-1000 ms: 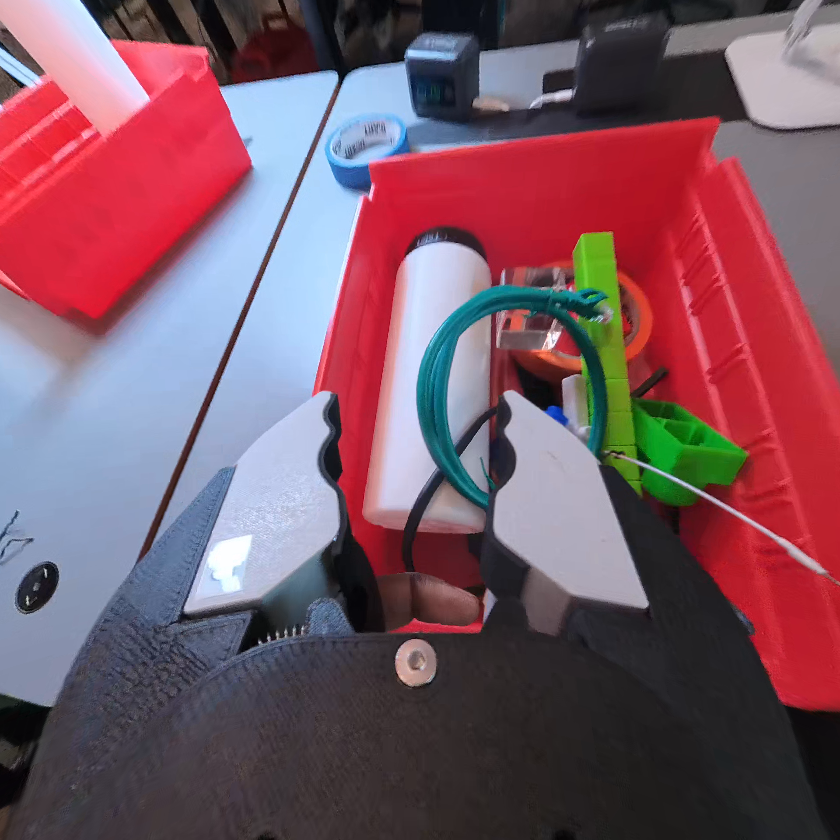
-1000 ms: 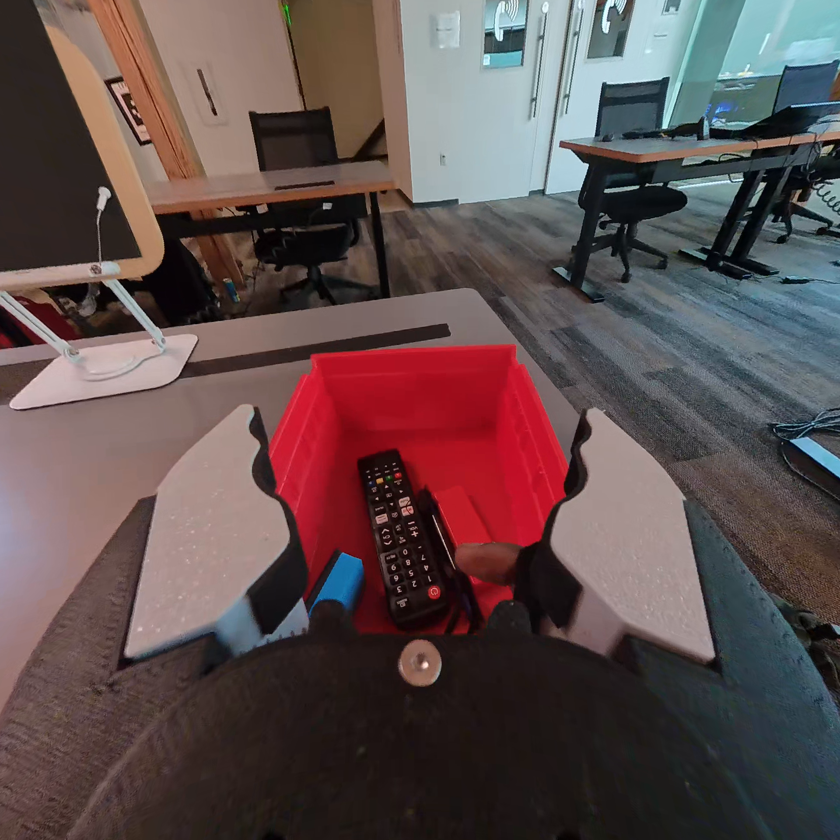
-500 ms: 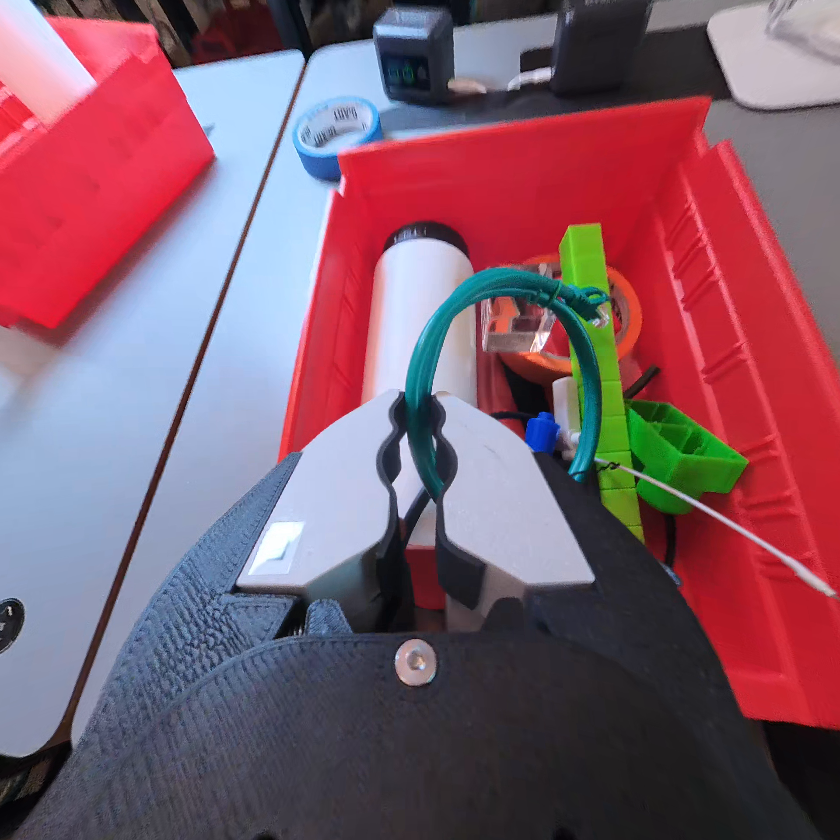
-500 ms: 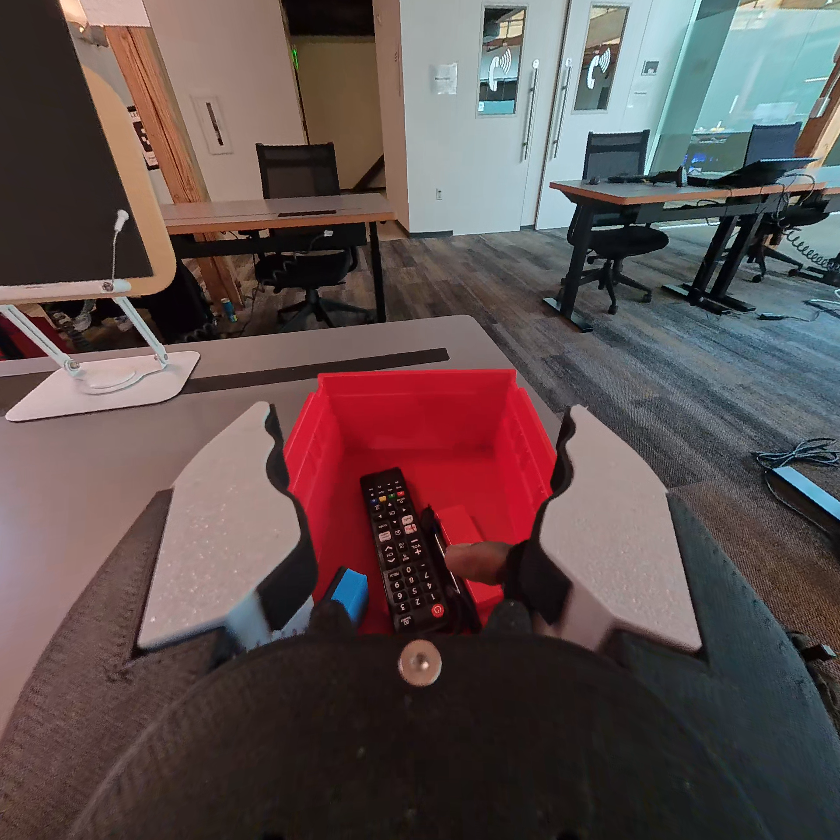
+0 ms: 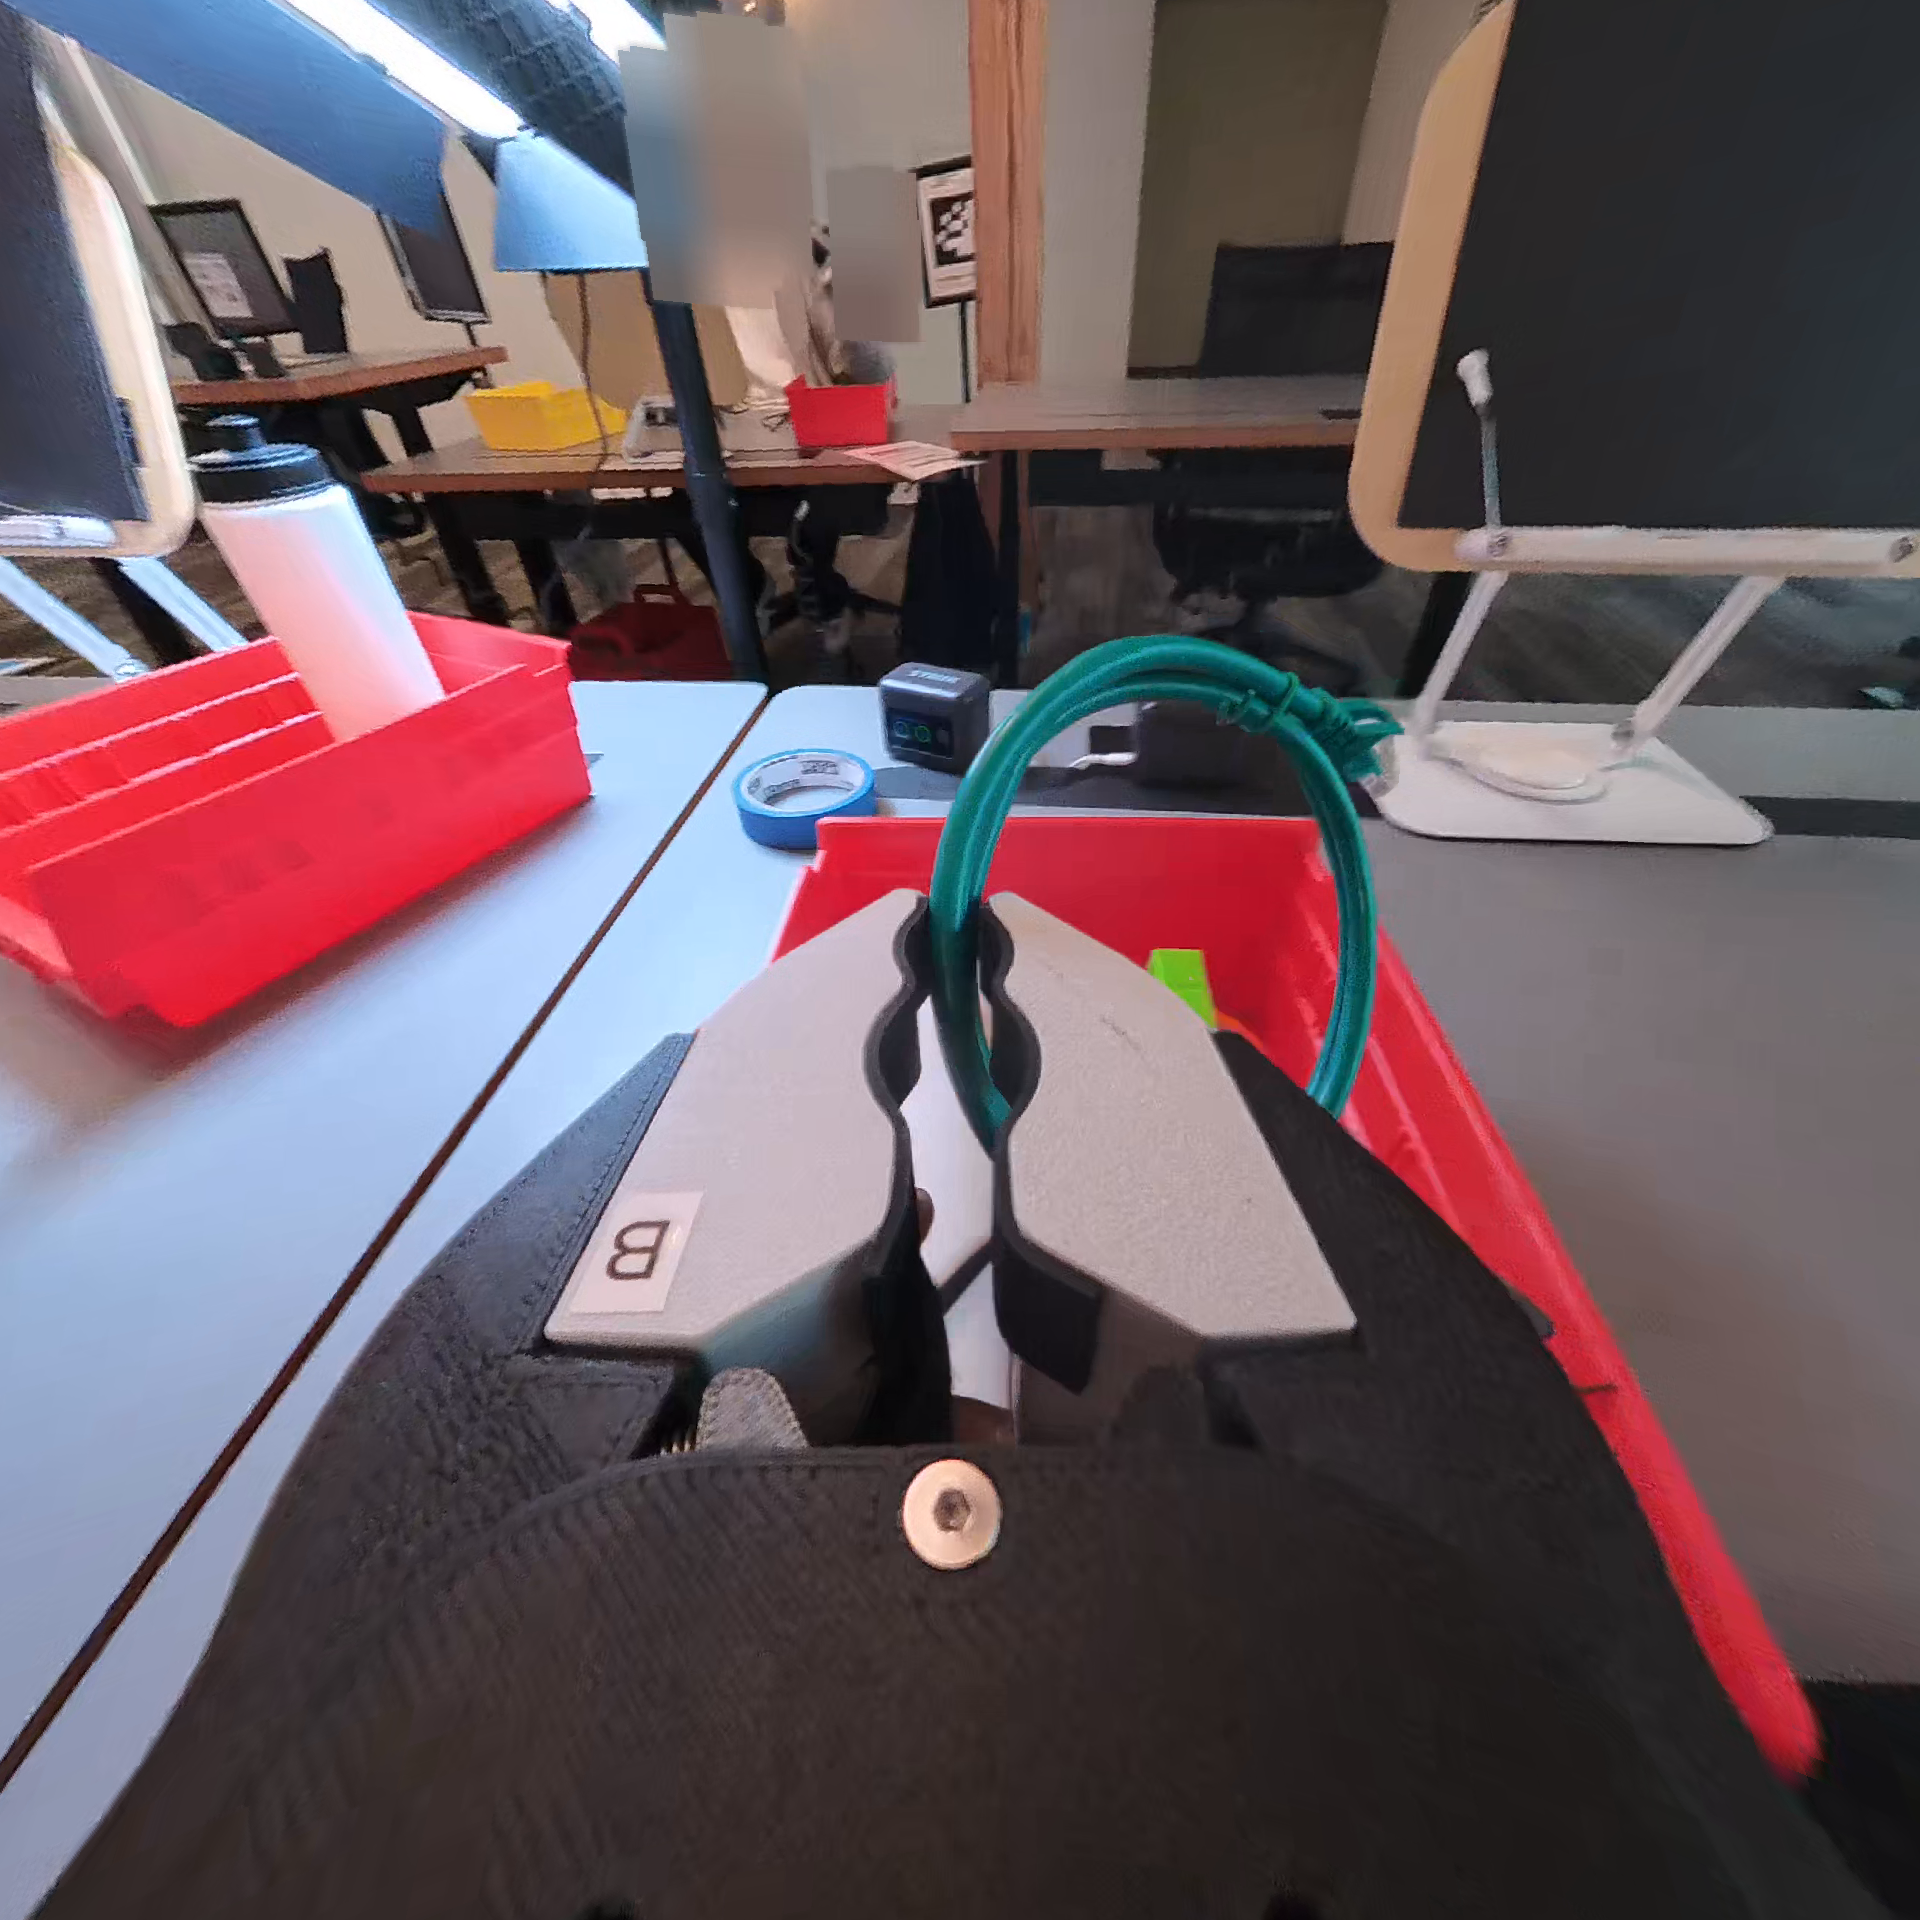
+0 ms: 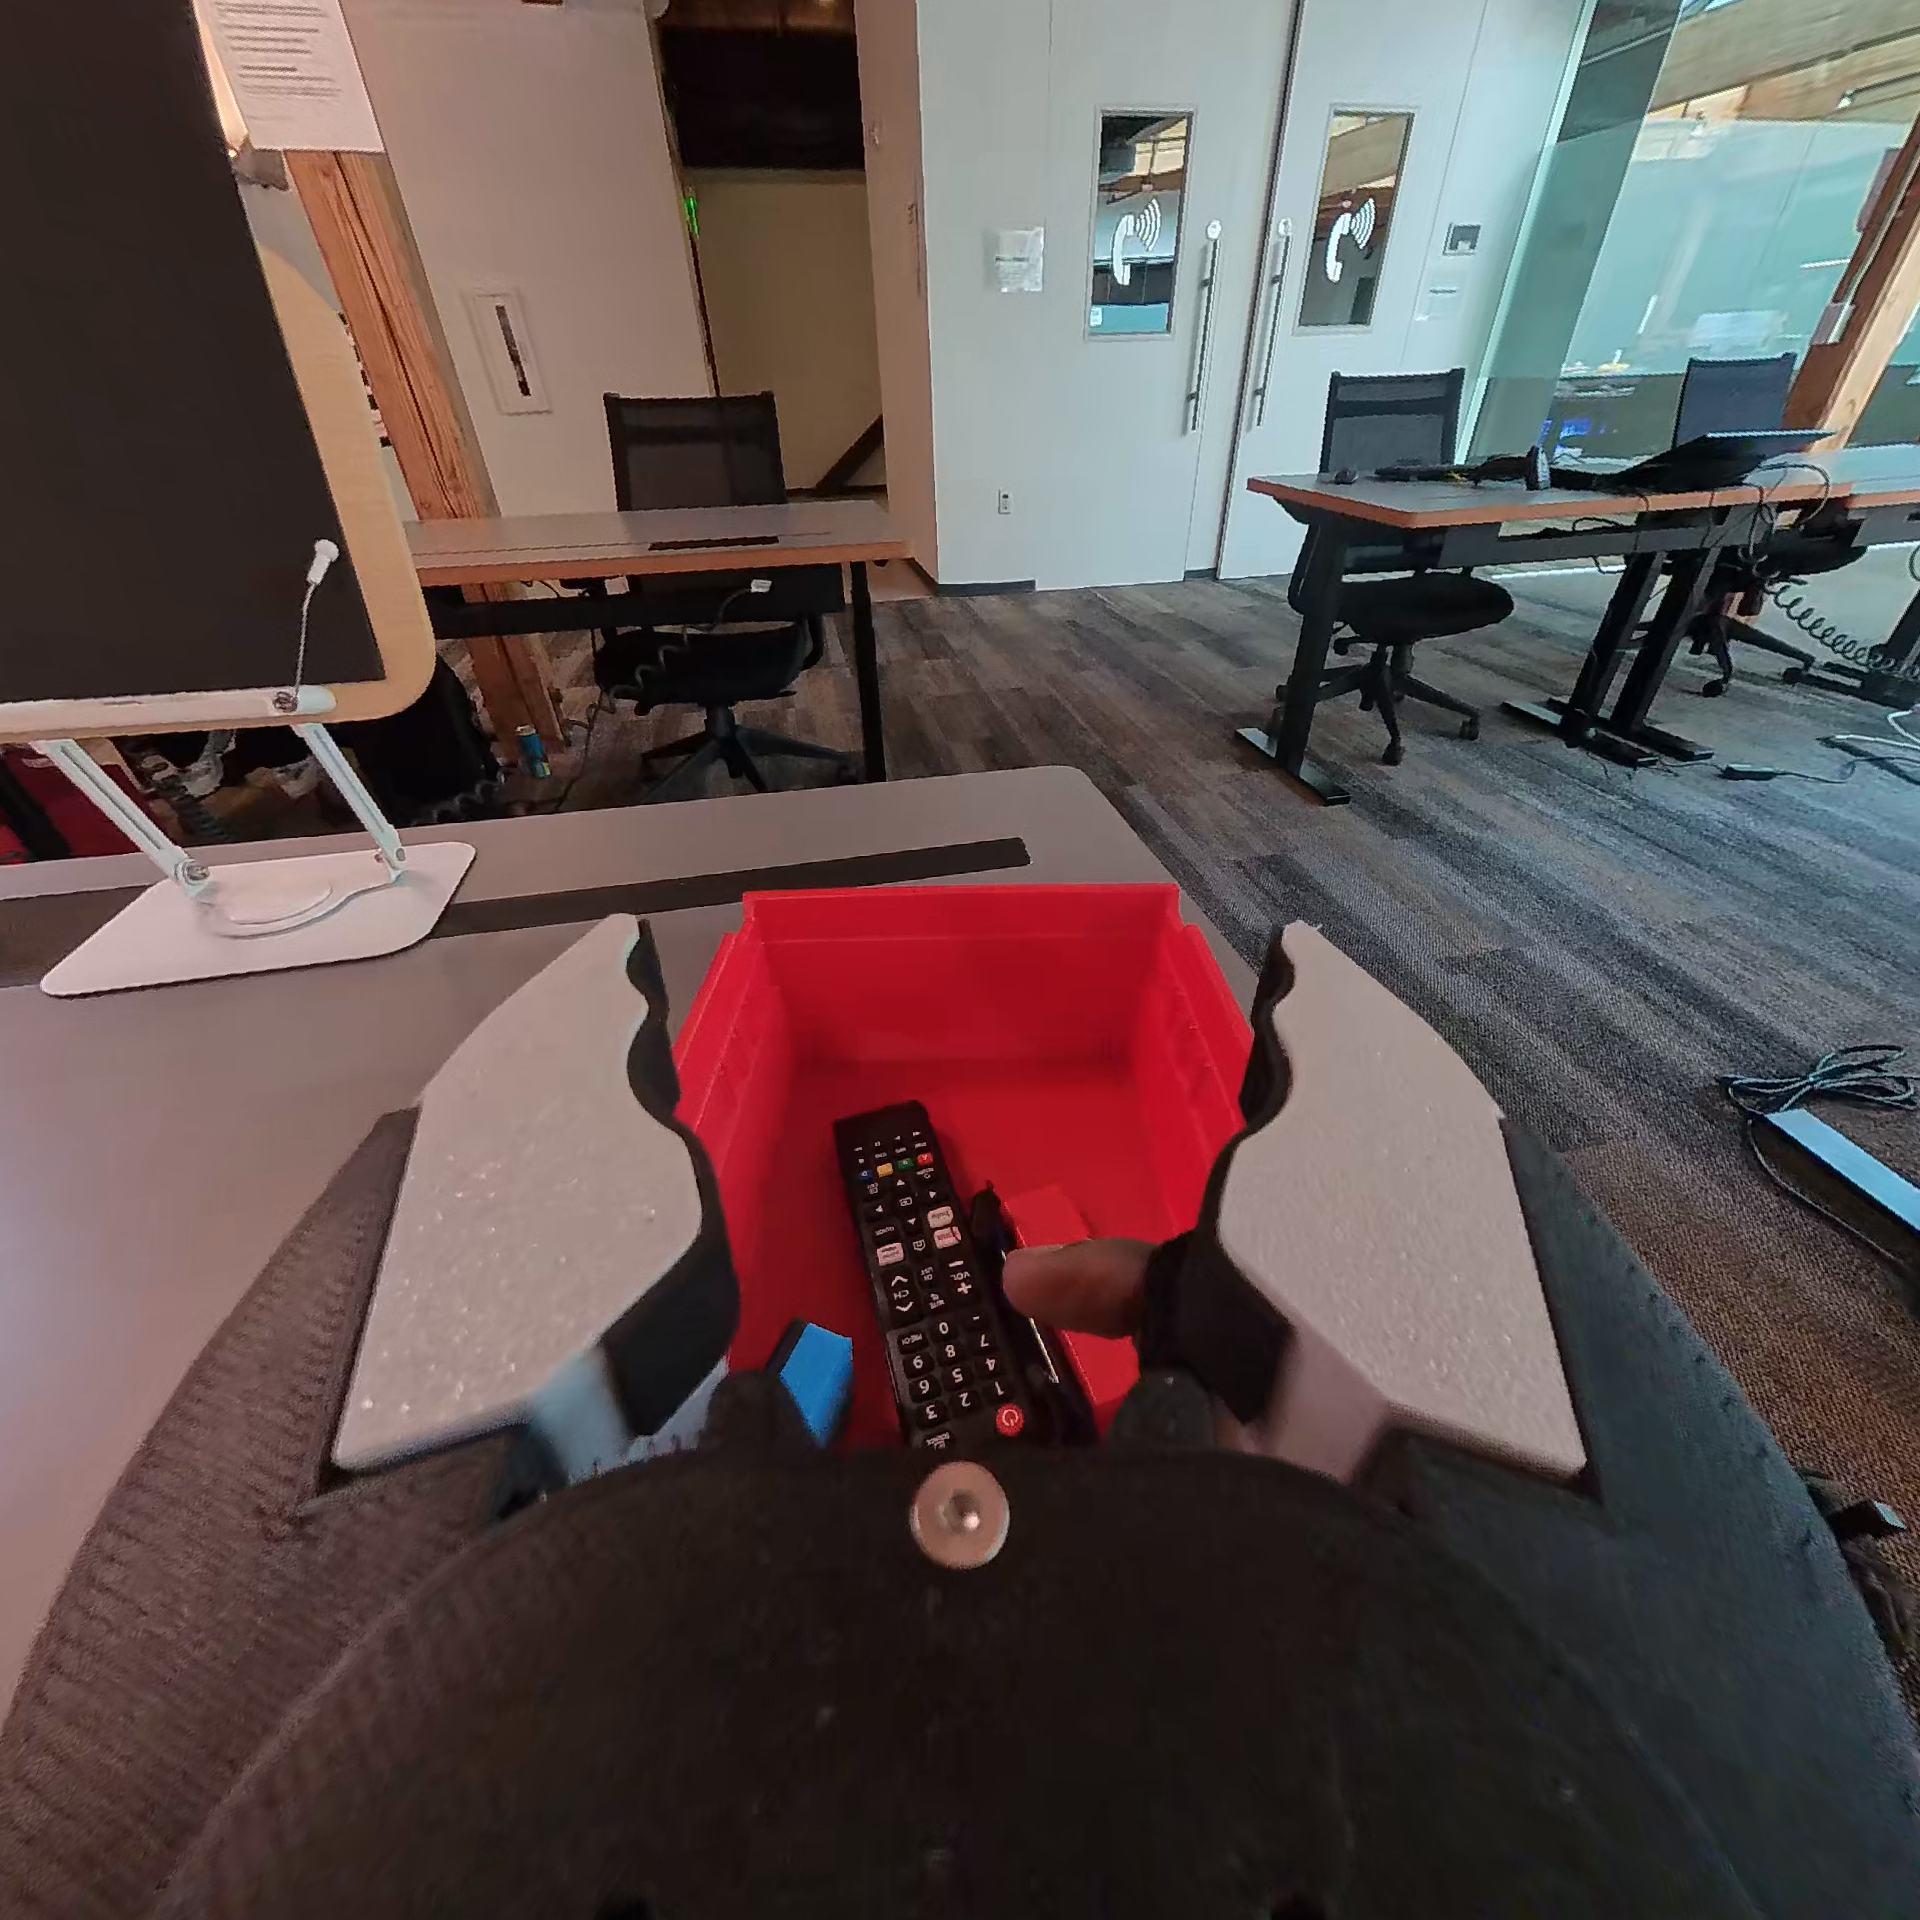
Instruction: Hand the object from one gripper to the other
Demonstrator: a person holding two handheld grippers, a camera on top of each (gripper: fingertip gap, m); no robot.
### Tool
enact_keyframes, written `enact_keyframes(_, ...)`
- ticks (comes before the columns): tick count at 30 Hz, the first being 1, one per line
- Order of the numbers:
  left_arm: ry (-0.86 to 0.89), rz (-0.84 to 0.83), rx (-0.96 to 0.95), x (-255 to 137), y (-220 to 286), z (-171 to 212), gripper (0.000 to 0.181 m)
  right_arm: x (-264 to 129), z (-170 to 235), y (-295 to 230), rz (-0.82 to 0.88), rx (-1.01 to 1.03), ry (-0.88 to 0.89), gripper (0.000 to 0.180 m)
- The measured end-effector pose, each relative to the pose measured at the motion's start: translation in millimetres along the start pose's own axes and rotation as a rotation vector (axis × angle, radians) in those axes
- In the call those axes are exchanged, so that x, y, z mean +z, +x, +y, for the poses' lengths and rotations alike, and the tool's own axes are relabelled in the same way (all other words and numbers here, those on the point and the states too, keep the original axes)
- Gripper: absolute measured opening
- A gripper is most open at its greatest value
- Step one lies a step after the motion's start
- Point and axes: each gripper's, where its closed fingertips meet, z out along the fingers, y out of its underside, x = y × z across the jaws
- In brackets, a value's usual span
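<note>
**Cable lifted, ready to pass**

The left gripper (image 5: pixel 953 940) pinches the green cable coil (image 5: pixel 1174 821) above its red bin (image 5: pixel 1455 1091), raised clear for passing. The right gripper (image 6: pixel 951 997) waits spread wide above another bin (image 6: pixel 966 935) holding a remote (image 6: pixel 930 1268).
</note>
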Motion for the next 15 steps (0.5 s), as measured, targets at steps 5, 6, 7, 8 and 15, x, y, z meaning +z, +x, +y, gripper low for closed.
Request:
enact_keyframes(5,-0.043,-0.090,0.023,5.0,-17.9,10.6,0.008,0.3,0.3,-3.1,0.001,-0.019,-0.004,0.107)
enact_keyframes(6,-0.026,-0.089,0.019,3.9,-17.9,7.9,0.008,0.3,-0.1,-3.7,0.000,-0.020,-0.003,0.107)
enact_keyframes(7,-0.005,-0.085,0.014,2.2,-17.4,4.2,0.008,0.2,-0.3,-4.4,-0.002,-0.021,-0.002,0.107)
enact_keyframes(8,0.026,-0.086,0.010,-0.1,-17.0,-1.2,0.008,0.2,-0.5,-5.7,-0.006,-0.022,-0.001,0.106)
enact_keyframes(15,0.393,-0.001,-0.071,-29.9,10.1,-65.5,0.008,-5.0,-8.3,-35.7,-0.135,-0.002,0.032,0.106)
